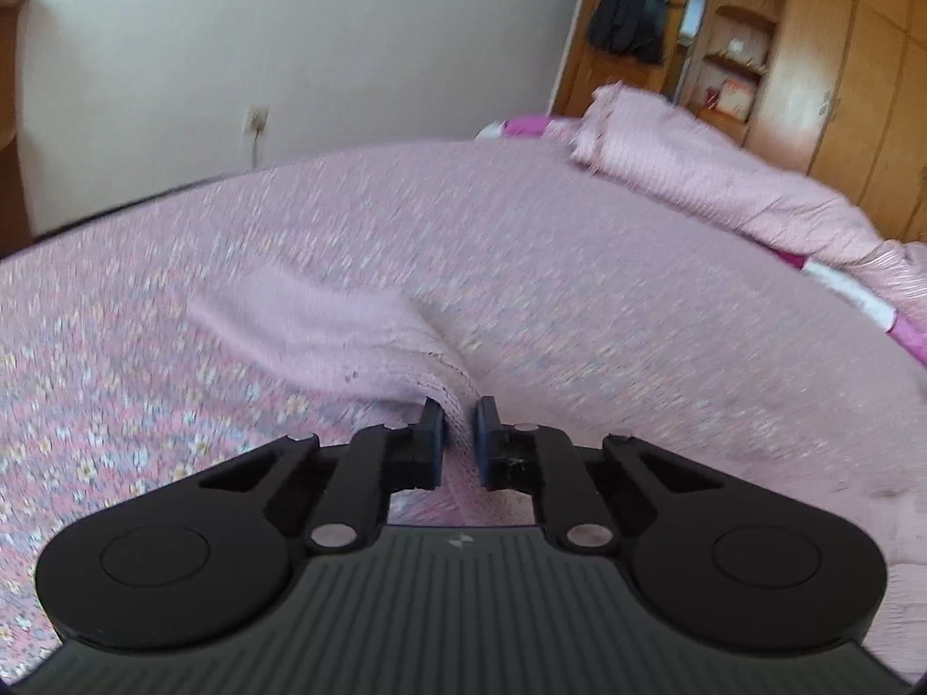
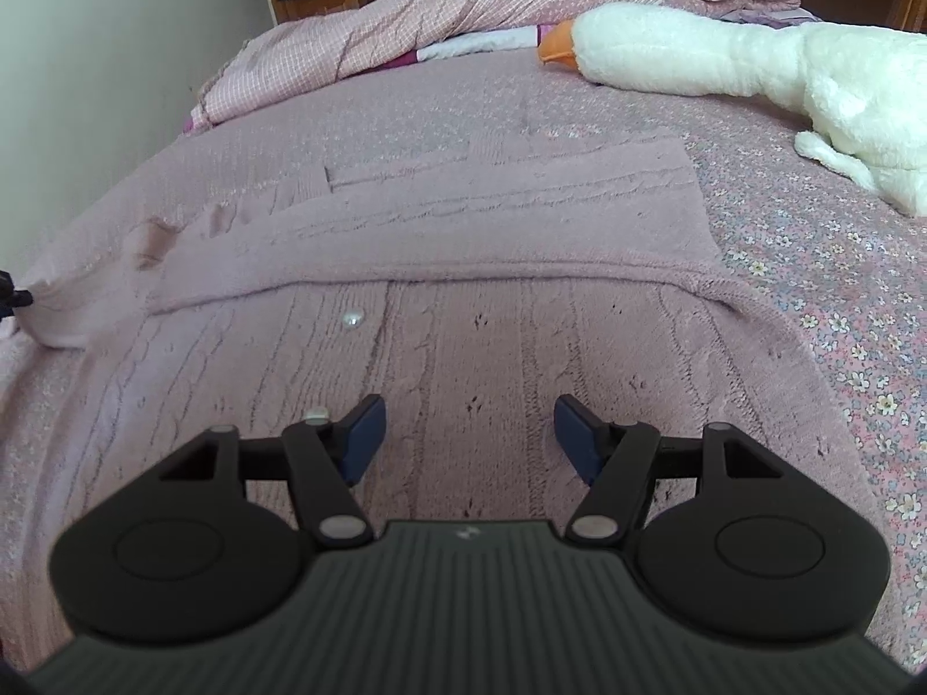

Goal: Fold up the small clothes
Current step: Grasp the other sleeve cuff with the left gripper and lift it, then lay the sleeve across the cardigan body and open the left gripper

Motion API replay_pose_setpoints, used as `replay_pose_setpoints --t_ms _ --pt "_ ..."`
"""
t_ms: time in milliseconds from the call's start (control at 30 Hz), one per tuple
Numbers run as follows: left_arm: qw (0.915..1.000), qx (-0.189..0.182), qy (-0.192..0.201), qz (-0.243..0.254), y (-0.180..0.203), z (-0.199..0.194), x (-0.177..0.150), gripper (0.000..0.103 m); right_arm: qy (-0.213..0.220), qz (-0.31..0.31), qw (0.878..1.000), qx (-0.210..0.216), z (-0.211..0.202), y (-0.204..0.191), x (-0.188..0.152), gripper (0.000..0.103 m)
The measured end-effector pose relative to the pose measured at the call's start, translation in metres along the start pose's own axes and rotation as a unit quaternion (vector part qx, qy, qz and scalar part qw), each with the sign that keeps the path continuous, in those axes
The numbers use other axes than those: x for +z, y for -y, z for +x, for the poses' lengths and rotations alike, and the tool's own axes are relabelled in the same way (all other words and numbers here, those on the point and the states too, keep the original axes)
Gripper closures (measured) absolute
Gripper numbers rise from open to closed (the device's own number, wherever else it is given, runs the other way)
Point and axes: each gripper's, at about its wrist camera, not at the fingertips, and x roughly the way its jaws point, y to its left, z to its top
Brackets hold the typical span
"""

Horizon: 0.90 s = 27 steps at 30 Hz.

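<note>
Pink flowery bedspread (image 2: 823,266) covers a big bed, w/ a white wall behind and wood cupboards (image 1: 834,58) at the far end.

Left gripper (image 1: 460,434) has its jaws almost shut – they pinch a bunched edge of the pink knit sweater (image 2: 463,313). That bit looks like a sleeve or cuff, lifted a little off the bed; it's blurry, so it's prob. being moved. Right gripper (image 2: 468,434) has its jaws wide apart and holds nothing. It hangs just over the body of the sweater, near a small shiny button (image 2: 352,319).

The sweater lies spread on the bed in front of both tools. One part is laid flat across the top of it, so the fold looks partly done. The step now seems to be bringing the left sleeve in over the body. Next move likely needs the left tool to carry the sleeve across, set it flat, then let go – while the right one may press or grab the other side.

Right view shows lots the left doesn't: the whole sweater, the button, and a white plush goose (image 2: 724,63) w/ an orange beak lying far off on the bed. At its left edge you can just see a dark bit where the sleeve is pulled. Left view shows the pinch up close, a rolled pink quilt (image 1: 724,185), and a dark coat (image 1: 628,6) hanging by the cupboards.
</note>
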Motion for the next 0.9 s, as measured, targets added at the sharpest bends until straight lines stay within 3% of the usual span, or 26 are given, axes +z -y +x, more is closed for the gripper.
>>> replay_pose_setpoints --t_ms 267,500,700,900 --pt "0.9963 -0.061 0.056 0.023 0.052 -0.061 0.027 0.092 0.022 0.026 0.999 0.014 -0.011 0.009 0.002 0.037" --pt "0.9852 -0.128 0.091 0.068 0.13 -0.118 0.033 0.092 0.039 0.054 0.998 0.018 -0.021 0.025 0.0 0.037" --pt "0.9745 -0.175 0.079 0.116 0.213 -0.143 0.009 0.092 0.055 0.082 0.995 0.018 -0.031 0.046 -0.004 0.037" --pt "0.9641 -0.21 0.042 0.157 0.288 -0.149 -0.042 0.092 0.067 0.101 0.993 0.014 -0.039 0.065 -0.008 0.036"
